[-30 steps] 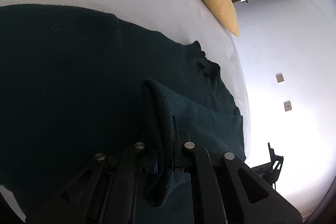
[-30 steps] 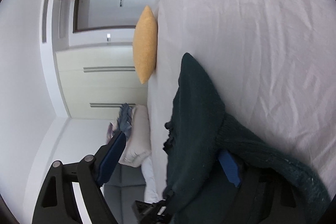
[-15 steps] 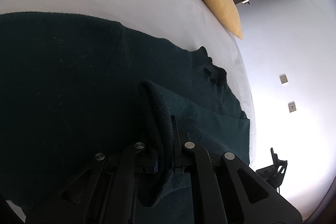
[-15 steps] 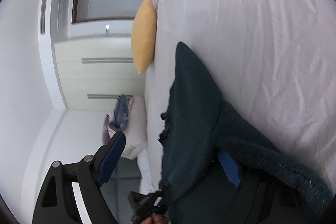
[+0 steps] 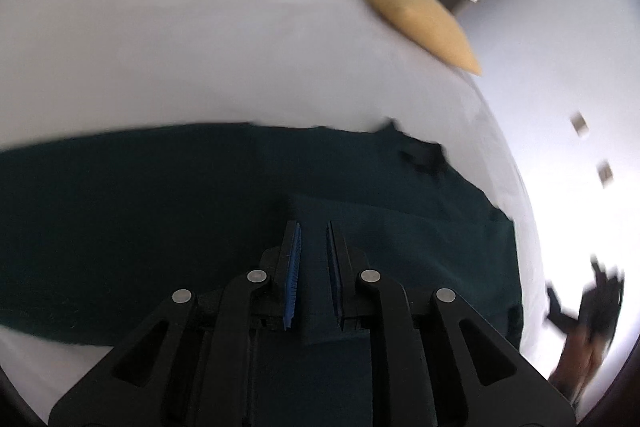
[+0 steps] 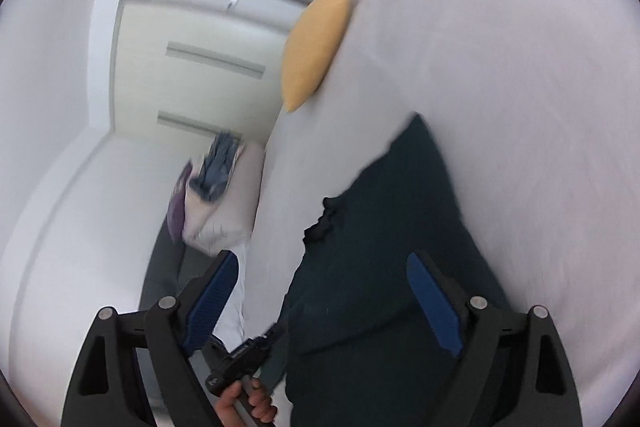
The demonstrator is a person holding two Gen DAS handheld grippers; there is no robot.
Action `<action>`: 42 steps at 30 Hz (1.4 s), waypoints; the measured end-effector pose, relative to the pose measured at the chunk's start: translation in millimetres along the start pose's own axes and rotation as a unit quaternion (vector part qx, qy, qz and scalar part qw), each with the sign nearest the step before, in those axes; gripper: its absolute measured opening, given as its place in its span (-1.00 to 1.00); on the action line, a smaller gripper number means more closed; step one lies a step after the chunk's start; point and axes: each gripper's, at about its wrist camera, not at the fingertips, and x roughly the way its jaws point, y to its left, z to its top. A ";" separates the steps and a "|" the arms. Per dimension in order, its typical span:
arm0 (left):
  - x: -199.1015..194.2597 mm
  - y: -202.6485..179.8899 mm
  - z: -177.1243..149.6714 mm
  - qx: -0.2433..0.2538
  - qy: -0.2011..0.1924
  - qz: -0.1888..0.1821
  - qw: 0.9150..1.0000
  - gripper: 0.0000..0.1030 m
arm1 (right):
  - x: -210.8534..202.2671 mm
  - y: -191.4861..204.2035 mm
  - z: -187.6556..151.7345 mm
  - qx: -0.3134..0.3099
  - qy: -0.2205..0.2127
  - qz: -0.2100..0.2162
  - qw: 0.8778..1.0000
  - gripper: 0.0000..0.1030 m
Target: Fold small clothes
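A dark green knitted garment (image 5: 168, 211) lies flat on the white bed, with a folded layer (image 5: 424, 251) on top at the right. My left gripper (image 5: 313, 227) hovers just above it, its blue pads a small gap apart and empty. In the right wrist view the same garment (image 6: 392, 251) lies along the bed's edge. My right gripper (image 6: 324, 265) is wide open above it and holds nothing. Both views are blurred by motion.
A yellow cushion (image 5: 420, 23) lies on the bed beyond the garment; it also shows in the right wrist view (image 6: 316, 43). A pile of clothes (image 6: 212, 183) sits on a seat beside the bed. The other hand-held gripper (image 6: 240, 359) shows at the bed's edge.
Both grippers have let go of the garment and pulled back. The lifted fold now lies flat on the garment. The left jaws have parted slightly, the right jaws stand wide.
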 end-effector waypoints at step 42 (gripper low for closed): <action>-185.1 255.5 -136.2 -0.371 -0.211 -0.063 0.902 0.86 | -9.6 19.1 -128.1 -0.020 0.068 0.048 0.996 0.68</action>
